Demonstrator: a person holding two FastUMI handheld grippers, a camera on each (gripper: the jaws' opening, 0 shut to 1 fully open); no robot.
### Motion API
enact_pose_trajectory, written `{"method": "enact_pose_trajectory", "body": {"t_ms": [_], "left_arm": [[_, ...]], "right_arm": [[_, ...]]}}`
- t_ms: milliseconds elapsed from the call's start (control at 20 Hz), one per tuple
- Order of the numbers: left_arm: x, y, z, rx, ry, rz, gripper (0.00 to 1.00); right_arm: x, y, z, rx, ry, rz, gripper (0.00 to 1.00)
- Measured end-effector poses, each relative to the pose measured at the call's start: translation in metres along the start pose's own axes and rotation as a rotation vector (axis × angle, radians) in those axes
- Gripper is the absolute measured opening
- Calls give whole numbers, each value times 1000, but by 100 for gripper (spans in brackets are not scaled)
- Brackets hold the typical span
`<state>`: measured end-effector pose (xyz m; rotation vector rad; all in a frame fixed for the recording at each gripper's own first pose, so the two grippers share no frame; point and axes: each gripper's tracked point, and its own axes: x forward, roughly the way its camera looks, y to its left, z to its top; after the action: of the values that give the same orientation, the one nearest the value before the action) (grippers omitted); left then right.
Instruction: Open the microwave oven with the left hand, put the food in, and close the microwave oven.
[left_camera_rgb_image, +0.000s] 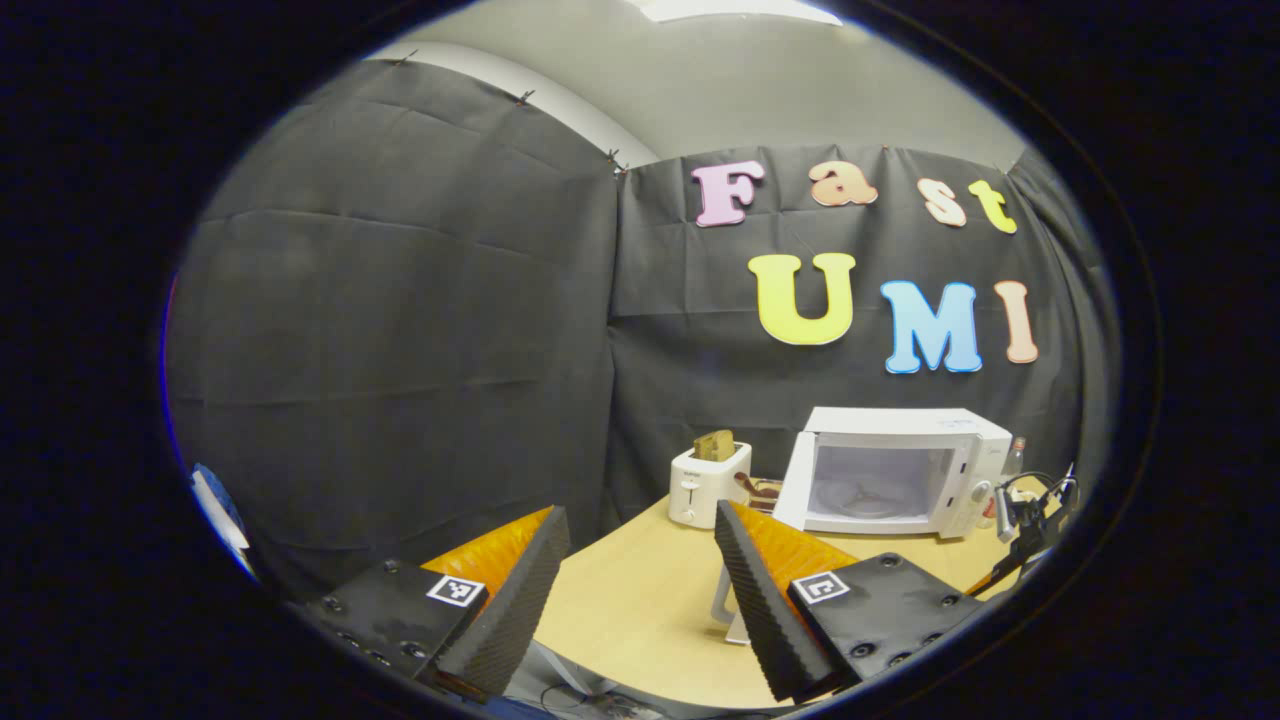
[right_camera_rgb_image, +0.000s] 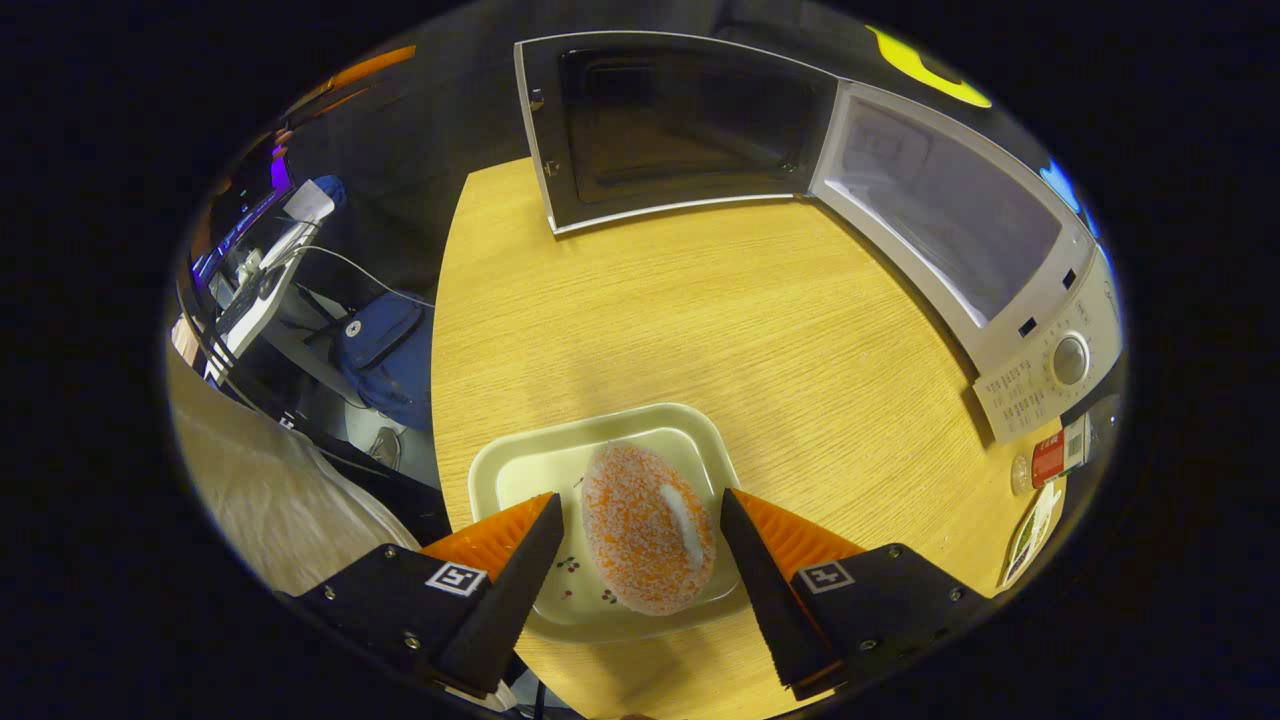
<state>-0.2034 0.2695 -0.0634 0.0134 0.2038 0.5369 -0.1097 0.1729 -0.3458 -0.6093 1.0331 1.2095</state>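
Note:
The white microwave stands at the back right of the wooden table, its door swung open and the turntable showing inside. My left gripper is open and empty, well short of the oven. In the right gripper view the open door and the oven's cavity lie ahead. An oval, orange-crumbed piece of food rests on a pale tray near the table's front edge. My right gripper is open, one finger on each side of the food with a gap to both.
A white toaster with a bread slice stands left of the microwave. A small bottle lies below the oven's control panel. A blue bag and cables sit on the floor past the table's left edge.

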Motion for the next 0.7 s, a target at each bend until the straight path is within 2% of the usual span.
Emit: {"method": "enact_pose_trajectory", "body": {"t_ms": [150, 250, 300, 350, 400, 450, 500, 700], "left_arm": [[1, -4, 2, 14, -2, -9, 94], [4, -6, 2, 12, -1, -14, 94], [4, -7, 1, 9, 0, -16, 94], [6, -8, 1, 4, 0, -18, 94], [7, -8, 2, 0, -1, -20, 94], [8, -9, 3, -2, -1, -23, 94], [8, -9, 2, -2, -3, -24, 94], [13, -11, 2, -6, -3, -33, 94]], "right_arm": [[6, 1, -6, -19, 39, -9, 96], [8, -4, -8, -32, 49, -29, 88], [8, -2, -8, -31, 52, -33, 80], [7, -3, -8, -38, 57, -41, 80], [7, -5, -6, -53, 47, -58, 73], [4, -9, 1, -66, 15, -96, 73], [-1, -8, 8, -65, -6, -104, 65], [-21, -18, 47, -73, -111, -168, 65]]}}
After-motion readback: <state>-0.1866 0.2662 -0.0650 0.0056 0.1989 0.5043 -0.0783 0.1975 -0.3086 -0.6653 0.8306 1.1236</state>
